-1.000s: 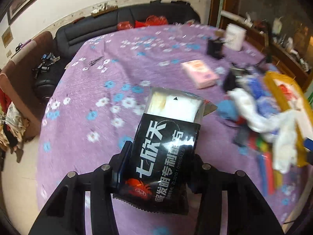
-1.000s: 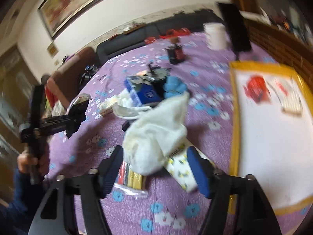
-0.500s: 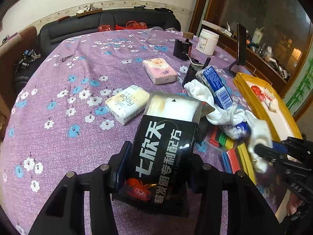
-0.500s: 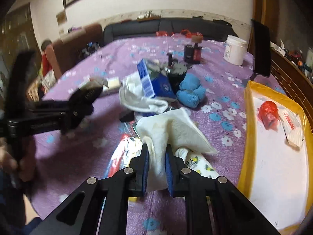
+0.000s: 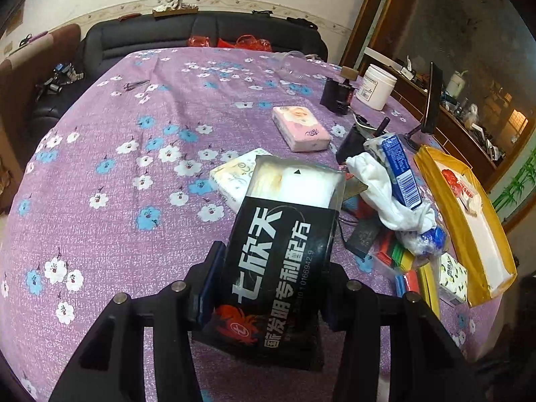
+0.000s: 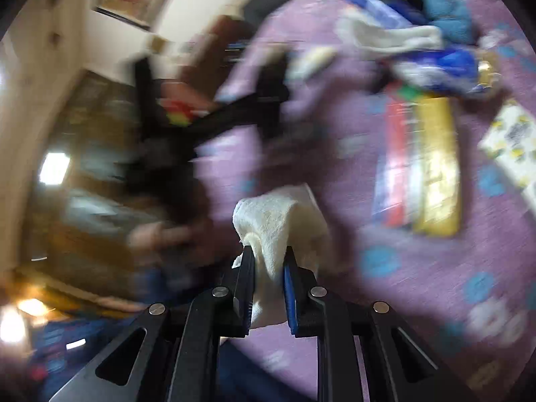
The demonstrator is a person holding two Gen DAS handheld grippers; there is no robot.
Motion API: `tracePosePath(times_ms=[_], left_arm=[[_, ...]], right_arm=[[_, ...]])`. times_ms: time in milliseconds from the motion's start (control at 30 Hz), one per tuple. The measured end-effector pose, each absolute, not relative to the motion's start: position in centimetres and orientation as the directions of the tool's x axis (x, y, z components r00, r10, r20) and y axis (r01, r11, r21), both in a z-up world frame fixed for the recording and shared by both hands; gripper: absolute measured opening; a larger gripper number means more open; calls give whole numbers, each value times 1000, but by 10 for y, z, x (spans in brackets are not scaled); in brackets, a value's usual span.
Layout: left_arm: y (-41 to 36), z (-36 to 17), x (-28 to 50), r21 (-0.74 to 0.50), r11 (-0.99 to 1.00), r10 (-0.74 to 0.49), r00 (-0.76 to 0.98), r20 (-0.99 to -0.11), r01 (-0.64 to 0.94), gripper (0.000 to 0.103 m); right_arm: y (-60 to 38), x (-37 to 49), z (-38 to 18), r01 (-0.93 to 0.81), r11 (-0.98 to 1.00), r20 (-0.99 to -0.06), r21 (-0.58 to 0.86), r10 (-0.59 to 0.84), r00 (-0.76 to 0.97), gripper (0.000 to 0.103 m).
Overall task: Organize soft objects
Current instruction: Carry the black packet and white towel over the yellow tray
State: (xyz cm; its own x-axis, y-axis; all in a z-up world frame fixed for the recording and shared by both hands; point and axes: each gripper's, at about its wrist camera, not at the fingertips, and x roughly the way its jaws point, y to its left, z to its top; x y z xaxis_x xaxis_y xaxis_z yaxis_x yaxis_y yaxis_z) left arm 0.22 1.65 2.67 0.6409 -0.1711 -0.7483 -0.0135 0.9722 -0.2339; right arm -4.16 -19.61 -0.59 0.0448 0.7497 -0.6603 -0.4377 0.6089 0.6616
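Purple flowered cloth covers the bench (image 5: pixel 110 181), with a dark sofa (image 5: pixel 201 37) along the far wall and a wooden sideboard (image 5: pixel 469 127) at the right. Item one: black tissue pack (image 5: pixel 284 251) with white lettering, its white contents showing at the far end, clamped between the pads of the left claw (image 5: pixel 271 284) above the near edge of the bench. Item two: cream towel (image 6: pixel 281 224), pinched in the closed right claw (image 6: pixel 268 268), a fold bulging beyond the tips; the right wrist view is badly blurred. Item three: pink tissue pack (image 5: pixel 299 129), lying flat toward the far right of the cloth. Item four: pale yellow tissue pack (image 5: pixel 234 177), just behind the black pack and partly hidden by it. Item five: mixed heap at the right, comprising a white cloth (image 5: pixel 382 191), a blue box (image 5: pixel 400 171) propped on it, and coloured strips (image 5: pixel 402 261) beneath. Item six: small floral tissue pack (image 5: pixel 452 278), near right, beside a yellow-rimmed tray (image 5: pixel 432 184) with a white base. Item seven: white tub (image 5: pixel 377 87) and black bottle (image 5: pixel 336 93), far right, close together.
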Motion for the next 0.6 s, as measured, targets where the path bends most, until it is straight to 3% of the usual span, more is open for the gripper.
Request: tracePosePath(times_ms=[67, 333, 433, 500, 600], left_arm=[[16, 26, 3, -227, 974, -166, 638, -752, -14, 47], [13, 25, 3, -217, 976, -164, 633, -757, -7, 47], [14, 25, 2, -221, 975, -166, 634, -755, -7, 47], [14, 25, 2, -220, 976, -166, 634, -755, -6, 47], [12, 26, 1, -213, 977, -165, 637, -753, 1, 47]], right_arm=[[-187, -36, -13, -466, 664, -718, 585, 691, 85, 17], [-157, -60, 10, -672, 688, -801, 275, 550, 235, 21], [-156, -66, 16, -692, 695, -809, 195, 513, 287, 35], [-156, -69, 20, -702, 702, -810, 117, 477, 342, 57], [-156, -73, 21, -715, 695, -800, 74, 469, 373, 64]])
